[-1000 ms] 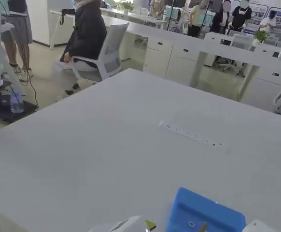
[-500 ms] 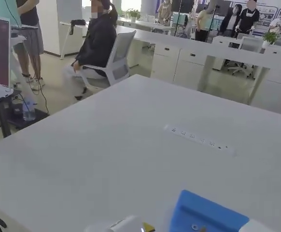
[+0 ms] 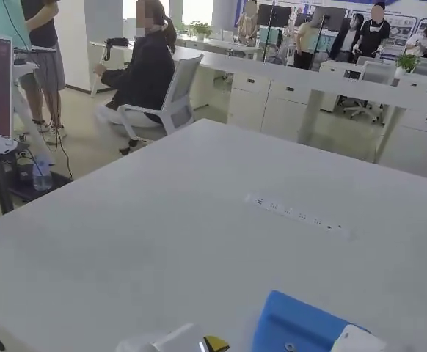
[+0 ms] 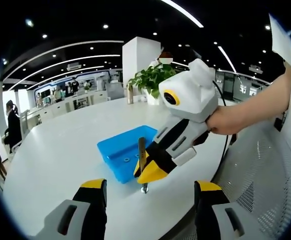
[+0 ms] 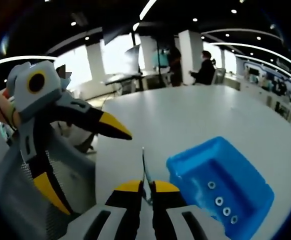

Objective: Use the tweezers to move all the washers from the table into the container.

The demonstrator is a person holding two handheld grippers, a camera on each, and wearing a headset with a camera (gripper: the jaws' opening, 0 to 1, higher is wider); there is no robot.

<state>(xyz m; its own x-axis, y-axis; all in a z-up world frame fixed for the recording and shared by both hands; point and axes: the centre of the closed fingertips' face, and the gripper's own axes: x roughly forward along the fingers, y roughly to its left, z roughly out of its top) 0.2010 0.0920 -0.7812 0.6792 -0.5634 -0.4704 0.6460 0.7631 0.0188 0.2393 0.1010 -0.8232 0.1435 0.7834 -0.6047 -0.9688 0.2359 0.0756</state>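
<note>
Currently right gripper (image 5: pixel 145 186) clenched on thin metal tweezers (image 5: pixel 143 165), which rise straight ahead from between its jaws. Just right of those jaws, blue plastic container (image 5: pixel 190 172) with four small metal washers (image 5: pixel 218 201) inside. Jaws of left gripper (image 4: pixel 150 186) released, wide apart, white table (image 4: pixel 50 155) ahead of them.

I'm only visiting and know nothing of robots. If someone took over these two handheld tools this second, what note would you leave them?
Left gripper: jaws open, empty, at the near edge of the white table.
Right gripper: jaws shut on the thin metal tweezers, tips down at the table beside the blue plastic container.
Done: four small metal washers lie in the container.
Left: what looks like one more washer sits at the tweezer tips, outside the container; it likely goes in next.
</note>
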